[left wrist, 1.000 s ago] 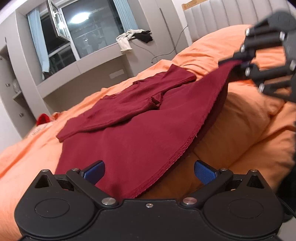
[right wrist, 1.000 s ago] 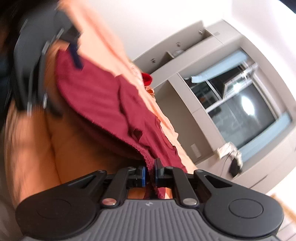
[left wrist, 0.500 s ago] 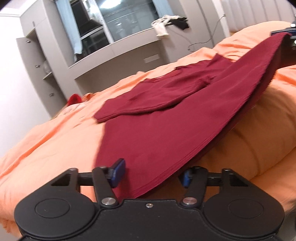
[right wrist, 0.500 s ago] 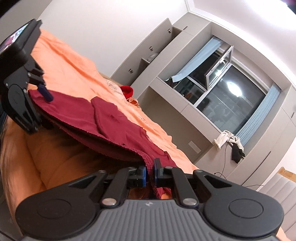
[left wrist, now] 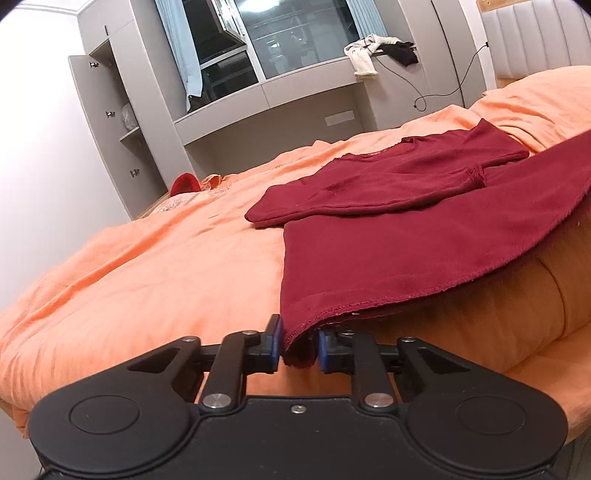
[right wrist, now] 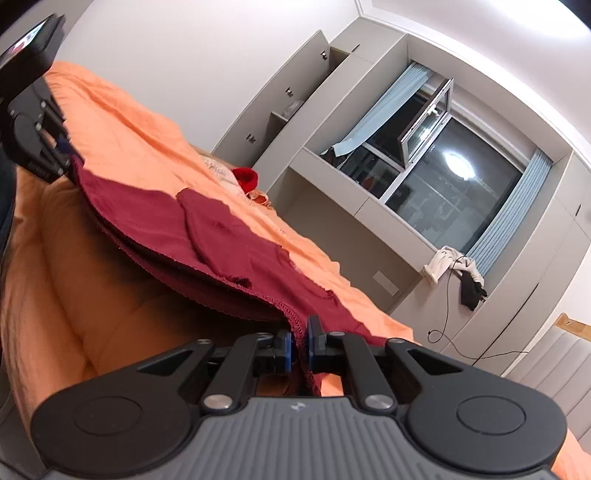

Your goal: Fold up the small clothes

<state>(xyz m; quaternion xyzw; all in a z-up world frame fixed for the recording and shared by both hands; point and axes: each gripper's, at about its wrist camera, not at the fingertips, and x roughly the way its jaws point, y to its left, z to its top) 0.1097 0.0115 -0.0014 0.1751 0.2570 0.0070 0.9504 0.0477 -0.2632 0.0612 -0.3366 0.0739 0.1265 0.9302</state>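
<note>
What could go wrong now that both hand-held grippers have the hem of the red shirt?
The left hand-held gripper pinches only the hem corner of the shirt, so it may slip out when pulled. The sleeve folded on top lies loose and could slide off. The duvet is soft and rumpled, so creases may set unevenly.

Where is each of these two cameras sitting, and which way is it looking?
Left wrist: sits on the left tongs, looking across the orange bed toward the window; its own tongs pinch a hem corner of the red shirt.
Right wrist: sits on the right tongs, looking along the bed's near edge toward the cupboards; its tongs pinch the other corner, and the left tongs show far left.
Shared: shirt, bed, window.
</note>
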